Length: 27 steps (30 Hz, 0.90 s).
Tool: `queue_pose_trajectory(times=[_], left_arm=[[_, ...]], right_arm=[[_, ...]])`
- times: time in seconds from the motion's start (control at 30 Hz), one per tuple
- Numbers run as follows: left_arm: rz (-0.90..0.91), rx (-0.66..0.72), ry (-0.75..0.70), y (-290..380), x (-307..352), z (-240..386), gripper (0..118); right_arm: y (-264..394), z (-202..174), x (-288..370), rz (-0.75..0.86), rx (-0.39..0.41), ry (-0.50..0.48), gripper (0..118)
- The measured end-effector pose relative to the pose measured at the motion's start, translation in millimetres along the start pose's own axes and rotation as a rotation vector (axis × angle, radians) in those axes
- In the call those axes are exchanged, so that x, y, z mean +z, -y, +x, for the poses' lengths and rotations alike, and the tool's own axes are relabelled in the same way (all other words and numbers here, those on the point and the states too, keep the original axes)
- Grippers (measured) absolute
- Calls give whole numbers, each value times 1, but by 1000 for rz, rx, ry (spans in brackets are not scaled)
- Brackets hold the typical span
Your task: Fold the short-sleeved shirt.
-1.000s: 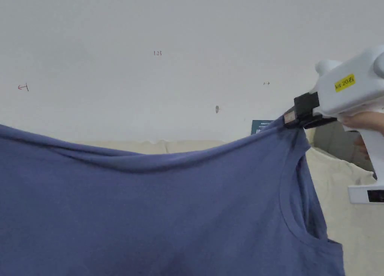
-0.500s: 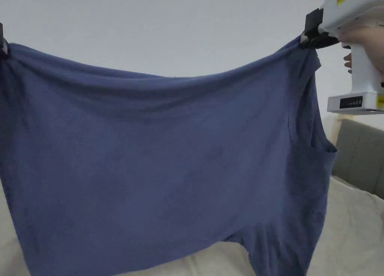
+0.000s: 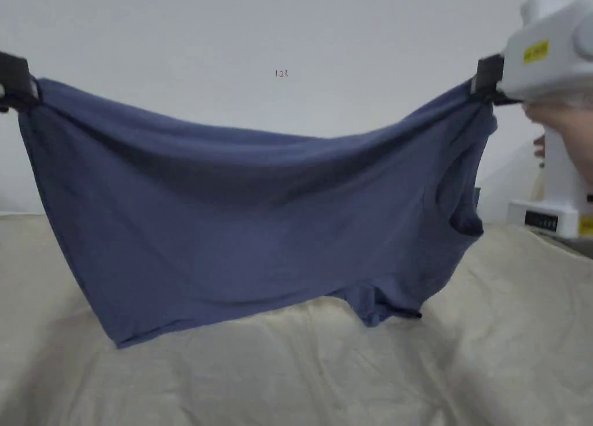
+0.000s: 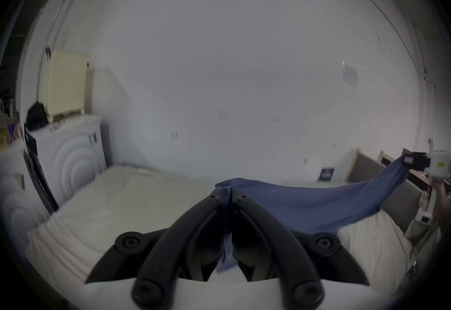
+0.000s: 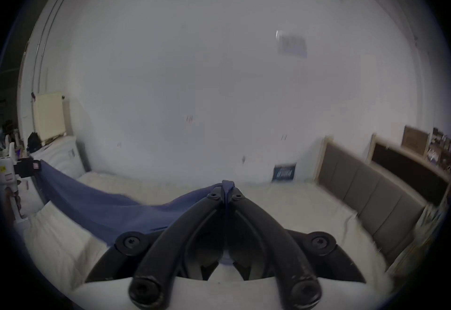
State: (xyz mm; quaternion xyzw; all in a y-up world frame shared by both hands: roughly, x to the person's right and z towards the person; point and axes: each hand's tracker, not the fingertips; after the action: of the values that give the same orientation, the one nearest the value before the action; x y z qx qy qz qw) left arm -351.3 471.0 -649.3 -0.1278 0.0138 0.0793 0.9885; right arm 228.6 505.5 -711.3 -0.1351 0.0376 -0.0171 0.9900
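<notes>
1. A blue short-sleeved shirt (image 3: 243,213) hangs sideways in the air above the bed (image 3: 289,375), stretched between two hand-held grippers, its neck opening toward the right.
2. The left hand-held gripper (image 3: 20,88) is clamped on one end of the cloth; the right hand-held gripper (image 3: 483,85) pinches the other end near the collar.
3. No fold looks made yet; laying the shirt flat and folding seem to remain.
4. Below lies a cream bed sheet; behind, a plain white wall (image 3: 289,39); a grey padded headboard (image 5: 366,188) stands along the bed's right edge.
</notes>
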Motion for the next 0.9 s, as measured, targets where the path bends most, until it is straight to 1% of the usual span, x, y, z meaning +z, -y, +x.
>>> queue_pose_trajectory(times=[0.03, 0.1, 0.13, 0.17, 0.2, 0.23, 0.27, 0.3, 0.33, 0.37, 0.4, 0.47, 0.5, 0.53, 0.57, 0.63, 0.67, 0.73, 0.77, 0.8, 0.83, 0.87, 0.9], left_arm=[[-38, 7, 3, 27, -1, -1, 5], [-130, 36, 47, 95, 3, -3, 5], [-161, 62, 58, 127, 22, 10, 5], [-167, 80, 75, 161, 31, 10, 5], [-238, 87, 52, 194, 41, 10, 5], [-268, 121, 56, 222, 51, 8, 5], [-325, 123, 72, 245, 49, -6, 5], [-398, 104, 58, 269, 61, -8, 5], [-384, 98, 42, 286, 73, -10, 5], [-380, 92, 46, 298, 91, -13, 5], [-359, 72, 41, 311, 100, -20, 5], [-354, 62, 20, 320, 125, -24, 5], [-345, 73, 17, 320, 142, -21, 5], [-343, 112, 29, 319, 157, -18, 5], [-325, 135, 21, 319, 170, -21, 5], [-313, 120, -2, 315, 192, -24, 5], [-303, 100, -10, 315, 203, -30, 5], [-310, 75, -16, 313, 220, -31, 5], [-317, 72, -12, 313, 228, -33, 5], [-333, 67, -4, 320, 231, -36, 5], [-347, 62, 5, 322, 236, -36, 5], [-360, 58, 12, 325, 240, -35, 5], [-374, 47, 17, 323, 251, -13, 5]], right_arm=[[35, -4, 6, -44, -9, -41, 1], [121, -5, 11, -159, -34, -80, 1], [160, -3, 16, -210, -57, -134, 1], [195, -2, 20, -259, -62, -158, 1], [235, -2, 29, -352, -53, -143, 1], [267, -1, 40, -389, -73, -169, 1], [296, -1, 53, -441, -79, -181, 1], [317, 1, 66, -470, -86, -172, 1], [331, 3, 80, -471, -99, -173, 1], [343, 7, 97, -474, -121, -208, 1], [351, 11, 114, -449, -138, -210, 1], [355, 24, 137, -443, -124, -219, 1], [357, 28, 153, -436, -121, -234, 1], [358, 33, 169, -412, -123, -232, 1], [357, 38, 181, -406, -135, -237, 1], [354, 49, 204, -387, -178, -246, 1], [353, 55, 215, -395, -173, -251, 1], [350, 54, 239, -393, -163, -253, 1], [351, 56, 249, -384, -145, -229, 1], [351, 60, 259, -376, -152, -227, 1], [352, 63, 267, -373, -170, -234, 1], [351, 66, 275, -366, -207, -241, 1], [351, 70, 282, -367, -226, -242, 1]])
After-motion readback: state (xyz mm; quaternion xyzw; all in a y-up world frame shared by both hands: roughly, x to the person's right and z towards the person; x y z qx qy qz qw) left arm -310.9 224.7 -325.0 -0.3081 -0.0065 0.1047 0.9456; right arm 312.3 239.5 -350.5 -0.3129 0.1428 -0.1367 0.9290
